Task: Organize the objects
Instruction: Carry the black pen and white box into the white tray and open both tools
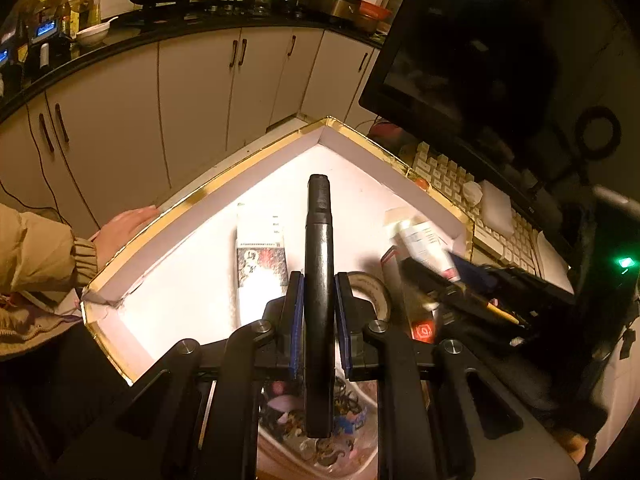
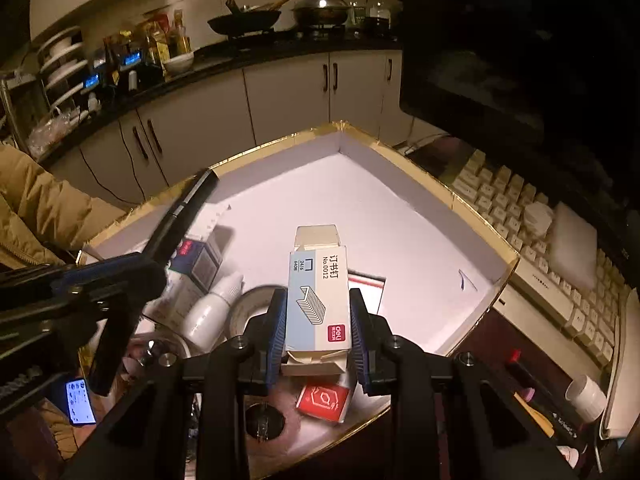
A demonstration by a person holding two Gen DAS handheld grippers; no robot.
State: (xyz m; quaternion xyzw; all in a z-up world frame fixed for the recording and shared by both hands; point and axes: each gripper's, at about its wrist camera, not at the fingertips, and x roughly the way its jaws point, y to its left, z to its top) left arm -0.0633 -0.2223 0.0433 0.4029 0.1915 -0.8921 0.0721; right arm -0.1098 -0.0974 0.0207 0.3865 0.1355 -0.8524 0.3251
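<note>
- black marker (image 1: 319, 280) hides part of the patterned item beneath it
- tube (image 1: 426, 246) at right is motion-blurred; its print unreadable
- phone (image 2: 80, 402) screen too small to read

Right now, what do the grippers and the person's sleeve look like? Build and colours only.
Both grippers are matte black linkage frames with round silver pivot bolts and blue pads on the inner finger faces: left gripper, right gripper. No cables or markings visible on them. The person wears a tan padded jacket; the sleeve ends in a ribbed knit cuff.
</note>
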